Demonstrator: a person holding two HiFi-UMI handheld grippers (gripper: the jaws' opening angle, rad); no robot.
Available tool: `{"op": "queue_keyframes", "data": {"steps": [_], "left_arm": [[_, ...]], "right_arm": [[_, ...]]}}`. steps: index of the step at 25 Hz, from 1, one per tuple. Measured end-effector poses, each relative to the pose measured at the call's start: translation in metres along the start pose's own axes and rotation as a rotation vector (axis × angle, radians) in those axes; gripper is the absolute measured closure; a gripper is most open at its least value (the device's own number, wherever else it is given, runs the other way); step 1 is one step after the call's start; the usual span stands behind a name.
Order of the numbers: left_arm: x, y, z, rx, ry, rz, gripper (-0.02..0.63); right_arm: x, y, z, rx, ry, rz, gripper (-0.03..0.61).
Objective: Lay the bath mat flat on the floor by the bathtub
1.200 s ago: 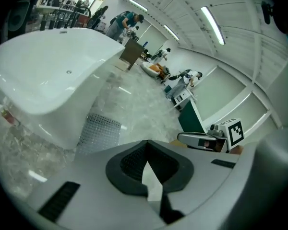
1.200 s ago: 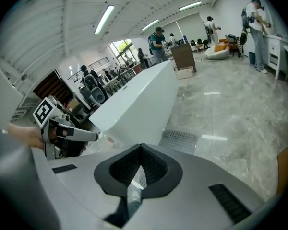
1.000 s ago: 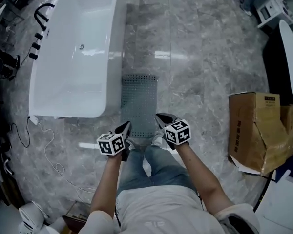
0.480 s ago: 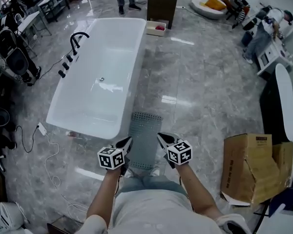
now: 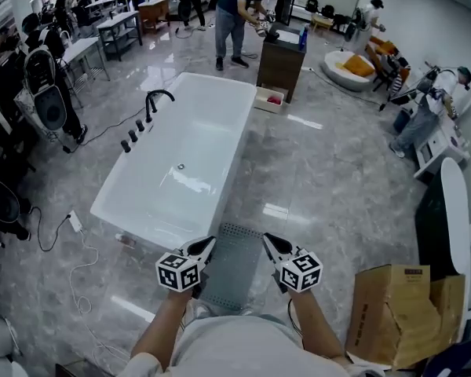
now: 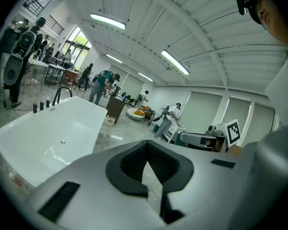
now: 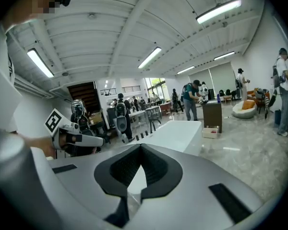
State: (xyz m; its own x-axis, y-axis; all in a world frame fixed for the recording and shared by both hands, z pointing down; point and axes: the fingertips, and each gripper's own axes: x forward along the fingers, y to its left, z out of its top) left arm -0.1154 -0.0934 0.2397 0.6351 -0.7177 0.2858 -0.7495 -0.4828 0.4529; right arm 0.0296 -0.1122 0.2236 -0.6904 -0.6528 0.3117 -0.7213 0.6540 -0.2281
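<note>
Holding left hand-held gripper (image 5: 206,246) and right hand-held gripper (image 5: 272,244) with jaws together and empty, near the closest end of the bathtub (image 5: 188,148), over bath mat (image 5: 234,264) laid flat on floor (image 5: 337,179) just beside that end.

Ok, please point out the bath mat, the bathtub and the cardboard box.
bath mat (image 5: 234,264), head view, middle of its grey dotted surface
bathtub (image 5: 212,132), head view, bare white inner floor
cardboard box (image 5: 388,312), head view, its brown front side

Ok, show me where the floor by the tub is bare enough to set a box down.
Bare floor lies right of the bathtub, between the bath mat and the cardboard box. Left of the bathtub is crowded: cables, tables.
</note>
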Motion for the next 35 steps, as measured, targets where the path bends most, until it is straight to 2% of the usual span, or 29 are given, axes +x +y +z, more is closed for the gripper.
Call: {"op": "queue_keyframes", "data": {"steps": [6,9,15,17,25,35], "left_arm": [[-0.035,-0.01,0.062,0.106,-0.132,-0.006,0.598],[-0.051,-0.019,0.088,0.189,-0.205,0.006,0.598],[-0.07,-0.026,0.114,0.277,-0.286,0.005,0.598],[-0.074,-0.025,0.117,0.283,-0.313,0.012,0.598],[-0.081,-0.031,0.112,0.341,-0.305,0.003,0.598],[-0.095,-0.025,0.107,0.325,-0.294,0.025,0.598]], "right_arm": [[-0.006,0.032,0.053,-0.044,-0.107,0.01,0.552],[-0.011,0.044,0.072,-0.074,-0.144,0.021,0.552],[-0.012,0.062,0.101,-0.137,-0.219,0.035,0.552],[-0.011,0.065,0.106,-0.15,-0.237,0.038,0.552],[-0.011,0.07,0.099,-0.184,-0.252,0.013,0.552],[-0.013,0.078,0.086,-0.164,-0.234,0.007,0.552]]}}
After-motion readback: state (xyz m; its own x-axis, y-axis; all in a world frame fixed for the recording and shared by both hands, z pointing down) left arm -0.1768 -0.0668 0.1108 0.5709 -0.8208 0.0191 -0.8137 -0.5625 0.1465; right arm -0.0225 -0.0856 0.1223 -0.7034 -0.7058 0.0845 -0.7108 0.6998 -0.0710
